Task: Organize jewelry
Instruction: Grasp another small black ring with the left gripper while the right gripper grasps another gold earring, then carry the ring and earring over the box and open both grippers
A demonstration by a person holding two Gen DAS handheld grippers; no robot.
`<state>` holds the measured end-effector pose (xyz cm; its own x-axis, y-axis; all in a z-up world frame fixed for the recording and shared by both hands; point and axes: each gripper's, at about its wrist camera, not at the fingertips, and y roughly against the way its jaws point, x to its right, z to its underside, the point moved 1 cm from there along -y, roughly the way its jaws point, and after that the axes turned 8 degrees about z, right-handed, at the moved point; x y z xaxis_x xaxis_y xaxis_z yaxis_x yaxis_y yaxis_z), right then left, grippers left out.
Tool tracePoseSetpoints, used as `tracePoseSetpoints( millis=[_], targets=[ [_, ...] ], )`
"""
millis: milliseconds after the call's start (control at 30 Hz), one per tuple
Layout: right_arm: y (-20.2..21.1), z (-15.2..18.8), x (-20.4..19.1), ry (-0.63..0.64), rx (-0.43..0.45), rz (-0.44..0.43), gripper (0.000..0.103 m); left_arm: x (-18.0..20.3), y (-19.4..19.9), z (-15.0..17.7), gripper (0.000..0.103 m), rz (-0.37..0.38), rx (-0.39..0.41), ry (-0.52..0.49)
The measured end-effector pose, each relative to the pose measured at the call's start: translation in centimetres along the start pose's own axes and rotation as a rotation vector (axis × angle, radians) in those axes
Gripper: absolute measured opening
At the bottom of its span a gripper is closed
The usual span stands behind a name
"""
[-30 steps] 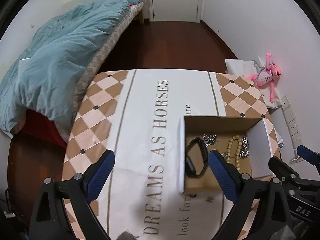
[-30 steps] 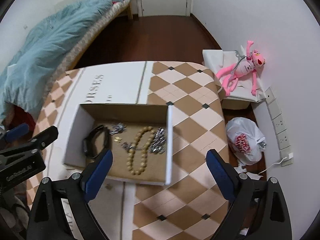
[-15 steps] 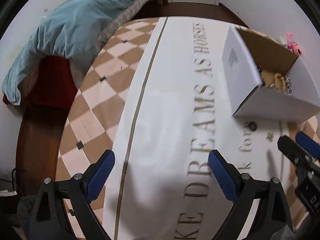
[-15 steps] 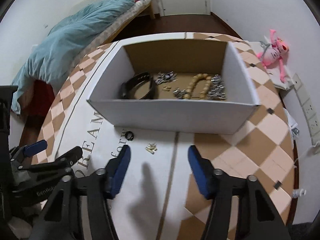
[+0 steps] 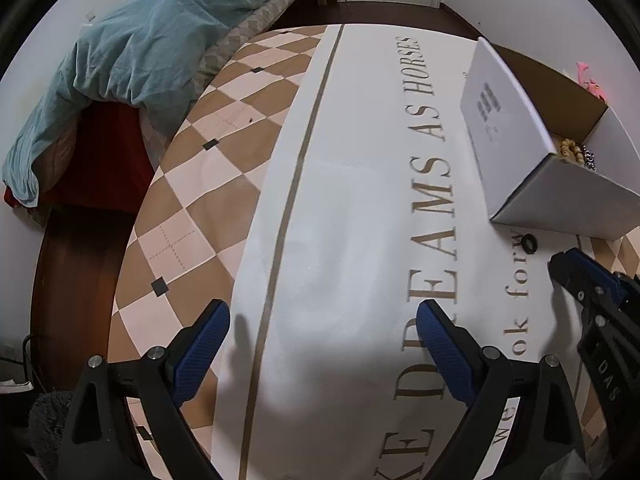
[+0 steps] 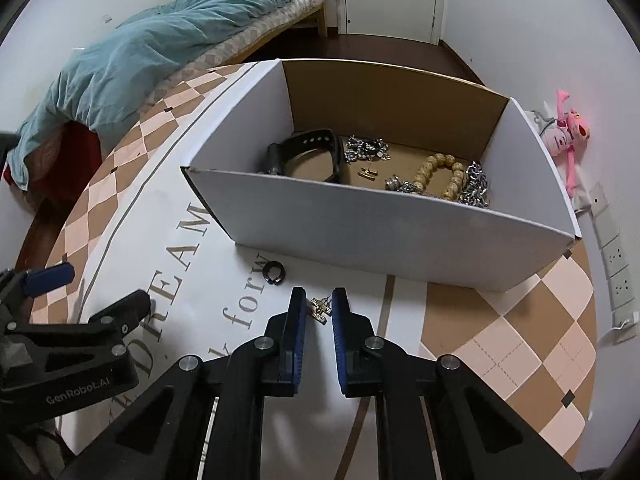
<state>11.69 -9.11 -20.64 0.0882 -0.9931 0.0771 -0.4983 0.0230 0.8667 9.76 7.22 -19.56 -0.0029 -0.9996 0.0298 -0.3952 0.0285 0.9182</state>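
Note:
A white cardboard box (image 6: 400,224) stands on the table and holds a black watch (image 6: 308,152), a wooden bead bracelet (image 6: 436,170) and silver chains (image 6: 474,188). A small gold earring (image 6: 320,307) lies on the cloth in front of the box. My right gripper (image 6: 319,306) is low over it, its blue fingers narrowed to either side of the earring, not clamped. A black ring (image 6: 274,271) lies just left of it; it also shows in the left wrist view (image 5: 529,243). My left gripper (image 5: 322,344) is open and empty over the white cloth. The box (image 5: 504,136) is at its right.
The tablecloth (image 5: 224,184) has tan checks and printed letters. A bed with a teal duvet (image 5: 152,44) stands to the left. A pink plush toy (image 6: 568,136) and wall sockets (image 6: 616,256) are at the right, past the table edge.
Both grippers dropped from above the box to low over the table in front of it. The right gripper's fingers closed in around the gold earring. The left gripper stayed open.

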Motion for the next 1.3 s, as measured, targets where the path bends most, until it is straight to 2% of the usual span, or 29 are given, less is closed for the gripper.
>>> tracePoseSetpoints(
  millis=[133, 300, 467, 500, 533, 567, 633, 700, 767, 833, 1100, 1300],
  targets=[
    [1.5, 0.1, 2.5, -0.075, 0.009, -0.010, 0.013, 2.0, 0.4, -0.5, 0.095, 0.035, 0.005, -0.029],
    [3.1, 0.8, 7.5, -0.187, 0.017, 0.034, 0.013, 5.7, 0.4, -1.3, 0.095, 0.098, 0.020, -0.050],
    [2.8, 1.4, 10.9, -0.263, -0.001, 0.070, 0.013, 8.9, -0.6, -1.8, 0.095, 0.118, 0.022, -0.075],
    [2.8, 1.6, 11.4, -0.272, -0.004, 0.073, 0.013, 9.3, -0.7, -2.0, 0.091, 0.117, 0.028, -0.085],
    [2.7, 1.7, 11.9, -0.282, -0.005, 0.077, 0.013, 9.8, -0.6, -2.0, 0.078, 0.114, 0.037, -0.094],
    [2.7, 1.8, 12.2, -0.288, -0.007, 0.082, 0.013, 10.4, -0.7, -2.2, 0.071, 0.106, 0.045, -0.110],
    [2.6, 1.9, 12.5, -0.298, -0.008, 0.086, 0.013, 11.0, -0.9, -2.4, 0.044, 0.118, 0.045, -0.120],
    [2.4, 1.9, 12.7, -0.308, -0.010, 0.087, 0.014, 11.1, -0.9, -2.7, 0.030, 0.138, 0.058, -0.121],
    [2.5, 2.0, 12.7, -0.311, -0.010, 0.088, 0.014, 11.4, -1.0, -2.9, 0.022, 0.142, 0.060, -0.132],
    [2.6, 2.0, 12.8, -0.312, -0.009, 0.089, 0.014, 11.7, -1.0, -3.0, 0.010, 0.149, 0.063, -0.145],
    [3.0, 2.0, 12.8, -0.313, 0.000, 0.085, 0.014, 11.3, -0.6, -2.3, 0.010, 0.164, 0.074, -0.136],
    [4.9, 1.7, 12.7, -0.306, 0.025, 0.067, 0.014, 11.0, 2.2, -1.4, 0.010, 0.204, 0.095, -0.125]
  ],
)
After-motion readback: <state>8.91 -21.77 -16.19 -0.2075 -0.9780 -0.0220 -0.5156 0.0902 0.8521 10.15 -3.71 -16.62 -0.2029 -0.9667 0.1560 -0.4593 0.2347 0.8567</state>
